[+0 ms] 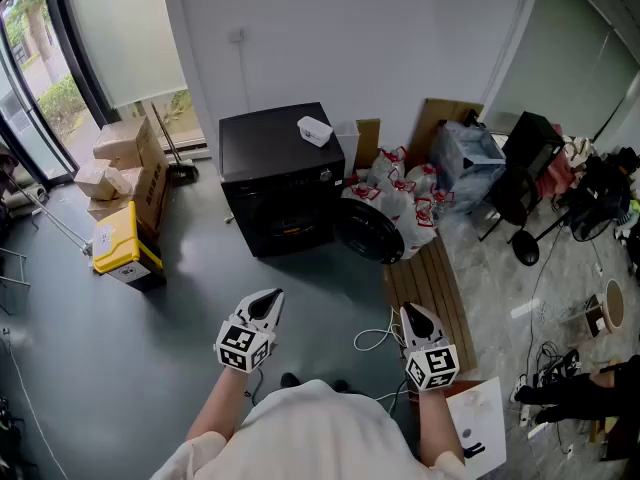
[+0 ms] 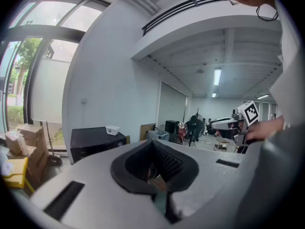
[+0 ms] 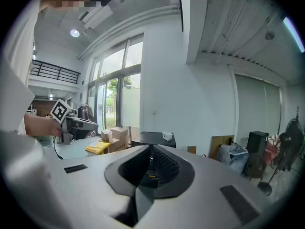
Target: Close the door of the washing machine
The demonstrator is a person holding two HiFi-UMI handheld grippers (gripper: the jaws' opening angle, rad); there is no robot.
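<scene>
My left gripper [image 1: 268,301] and right gripper [image 1: 418,315] are clenched, empty; in their views they mostly block the washer's [image 1: 278,158] front and open door [image 1: 368,230].

Matt black washing machine [image 1: 280,183], glossy dark door [image 1: 368,230], slatted wood board [image 1: 430,288]

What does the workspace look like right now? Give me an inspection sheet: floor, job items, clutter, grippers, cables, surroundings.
Surface: grey floor.
Job's things: black washing machine against the wall; its round door stands open, swung to the right in the head view.
Clutter: white container on the machine; cardboard boxes; yellow box; red-and-white bags.
Grippers: left gripper and right gripper both shut, empty, short of the machine.
Cables: white cable on the floor.
Surroundings: white wall; windows at left.
</scene>
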